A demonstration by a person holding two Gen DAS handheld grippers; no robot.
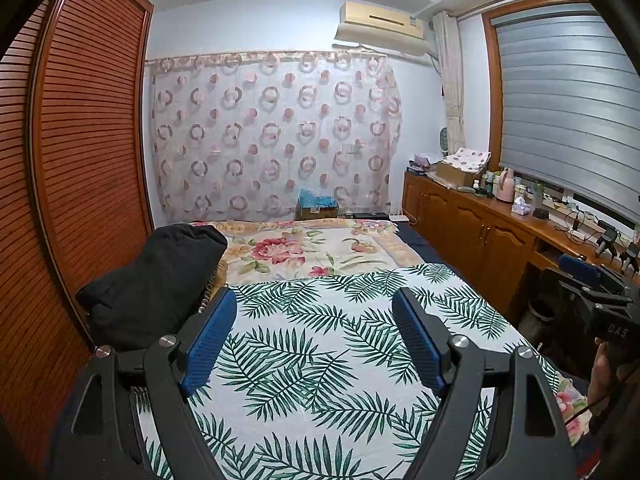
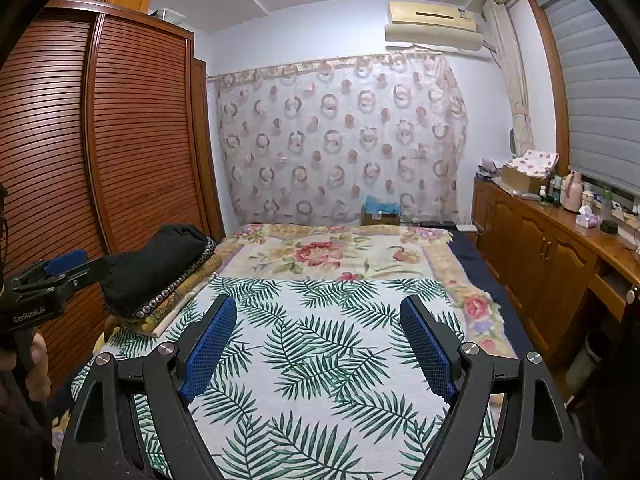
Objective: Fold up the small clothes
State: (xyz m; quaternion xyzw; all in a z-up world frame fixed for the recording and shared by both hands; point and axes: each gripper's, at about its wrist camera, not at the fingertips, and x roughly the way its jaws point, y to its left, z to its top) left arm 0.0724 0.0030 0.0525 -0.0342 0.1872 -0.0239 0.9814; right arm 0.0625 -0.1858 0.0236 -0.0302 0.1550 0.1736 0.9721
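Note:
A white sheet with green palm leaves (image 1: pixel 320 344) covers the near half of the bed; it also shows in the right wrist view (image 2: pixel 320 344). A black bundle of cloth (image 1: pixel 156 280) lies at the bed's left edge, also seen in the right wrist view (image 2: pixel 160 260). My left gripper (image 1: pixel 314 300) is open and empty above the sheet. My right gripper (image 2: pixel 318 308) is open and empty above the sheet. Each gripper appears in the other's view: the right one (image 1: pixel 592 292) at the right, the left one (image 2: pixel 52 276) at the left. No small garment is visible on the sheet.
A floral blanket (image 1: pixel 312 248) covers the far half of the bed. A slatted wooden wardrobe (image 1: pixel 80 160) stands close on the left. A wooden cabinet (image 1: pixel 480 232) with bottles and boxes runs along the right. A cardboard box (image 1: pixel 318 208) sits beyond the bed.

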